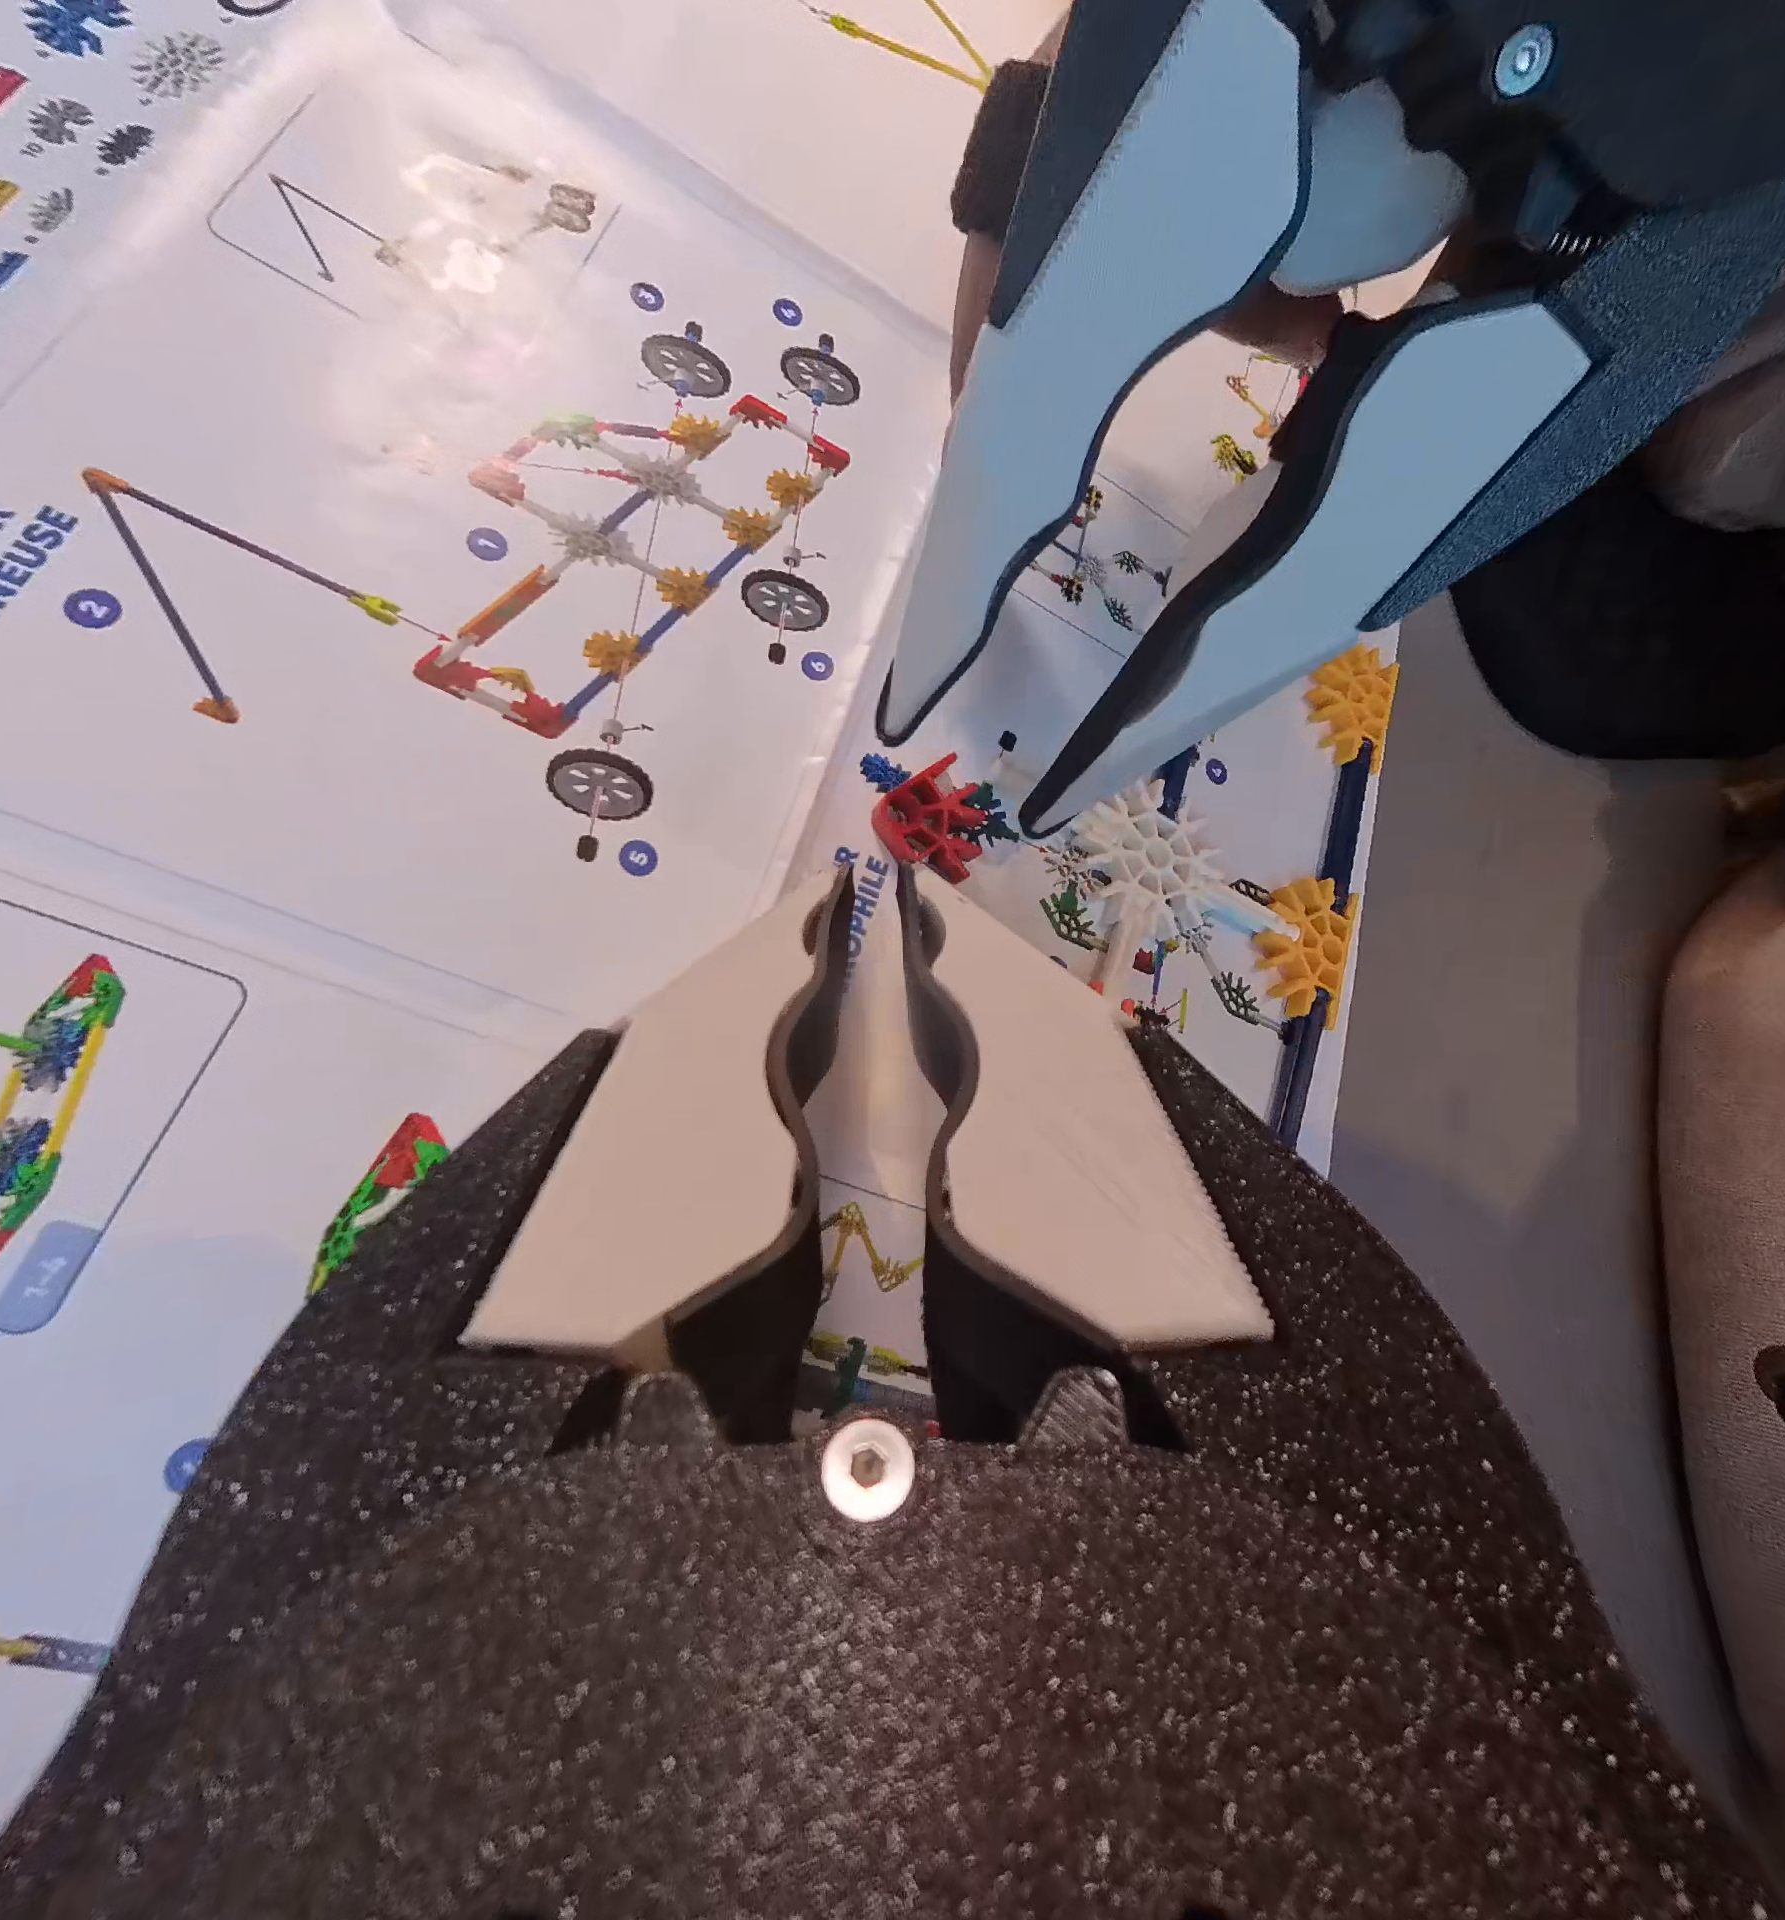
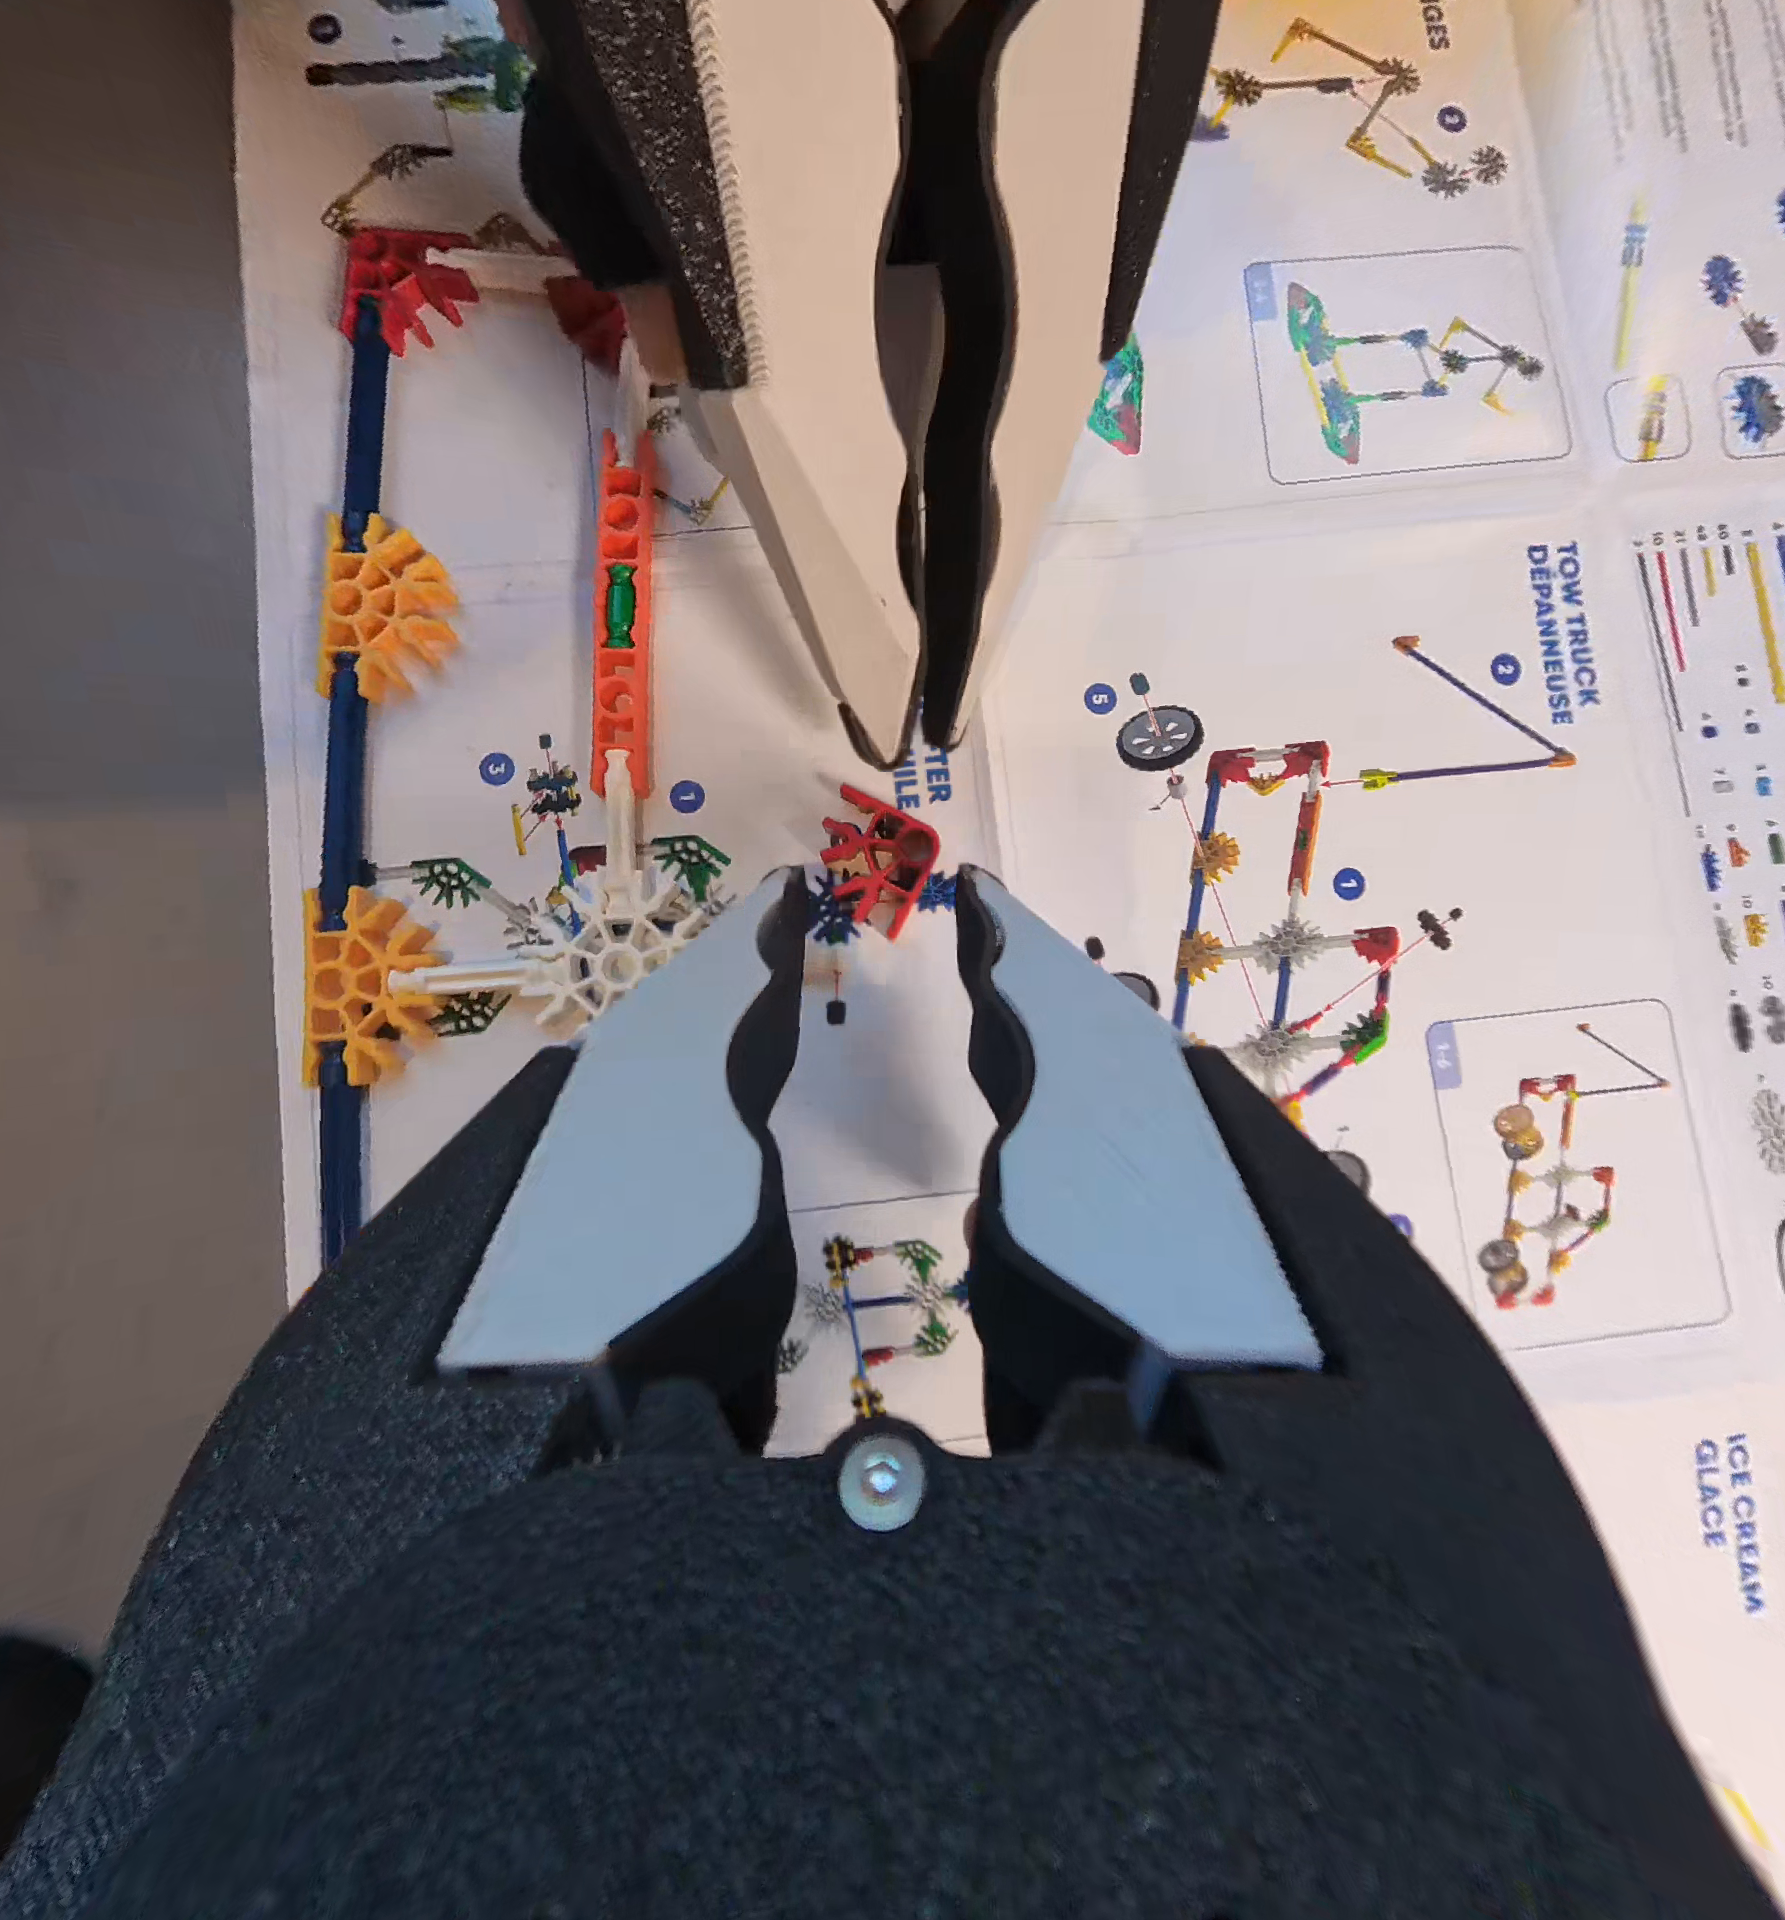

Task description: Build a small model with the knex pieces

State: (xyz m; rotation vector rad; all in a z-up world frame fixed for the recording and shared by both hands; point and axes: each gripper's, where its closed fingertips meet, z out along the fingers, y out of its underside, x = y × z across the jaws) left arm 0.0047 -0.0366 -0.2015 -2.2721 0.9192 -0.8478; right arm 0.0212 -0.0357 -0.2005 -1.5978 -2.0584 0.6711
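Observation:
A small red connector [image 2: 883,852] lies on the printed instruction sheet [image 2: 1387,582]. My right gripper [image 2: 883,878] is open, and the connector sits just at and between its fingertips without being gripped. My left gripper [image 1: 874,878] points at the same connector [image 1: 924,816] from the opposite side, its tips close together and holding nothing. In the right wrist view the left gripper [image 2: 911,740] comes down from the top and stops a little short of the connector. In the left wrist view the right gripper [image 1: 968,774] reaches in from the upper right.
A partly built frame lies along the sheet's edge: a white snowflake connector [image 2: 613,961], yellow connectors [image 2: 368,982], a long blue rod [image 2: 348,831], an orange piece [image 2: 623,623] and red connectors [image 2: 400,286]. Grey table surface [image 2: 88,727] lies beyond the sheet. Both grippers' tips are close together, under 4 cm apart.

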